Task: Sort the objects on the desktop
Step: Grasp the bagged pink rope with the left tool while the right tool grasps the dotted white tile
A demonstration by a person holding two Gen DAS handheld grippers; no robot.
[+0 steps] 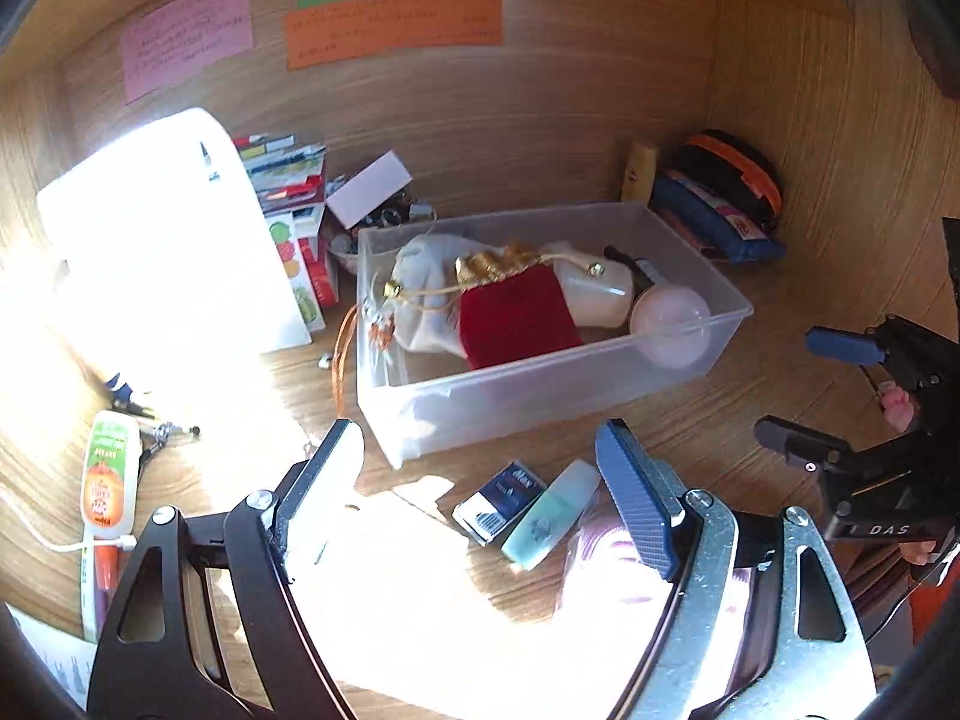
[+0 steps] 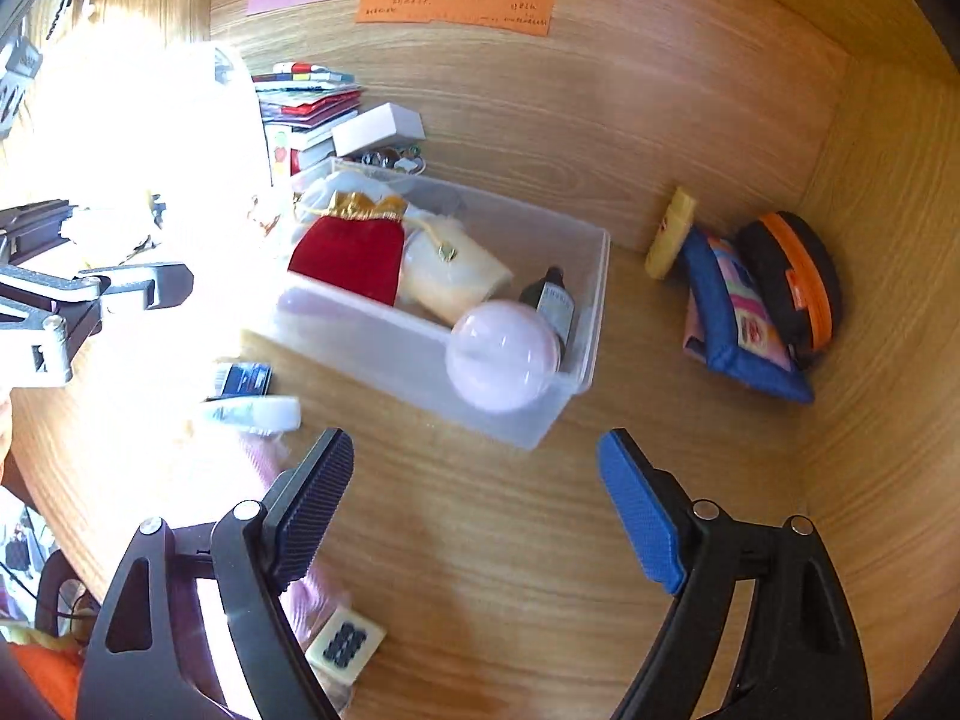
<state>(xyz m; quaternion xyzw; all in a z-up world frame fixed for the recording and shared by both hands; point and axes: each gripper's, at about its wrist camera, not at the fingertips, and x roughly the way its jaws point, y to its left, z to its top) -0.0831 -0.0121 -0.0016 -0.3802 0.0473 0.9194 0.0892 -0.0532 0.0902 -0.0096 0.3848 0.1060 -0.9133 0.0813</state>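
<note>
While both claws (image 1: 480, 480) (image 2: 477, 480) gape empty, the clear bin (image 1: 540, 384) lies long axis left-right.

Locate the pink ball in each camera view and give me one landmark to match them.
Left wrist view: the pink ball lies right of centre, in the near right corner of the clear plastic bin.
Right wrist view: the pink ball sits at centre, in the near end of the same bin.
Shared landmark: the red velvet pouch inside the bin.
</note>
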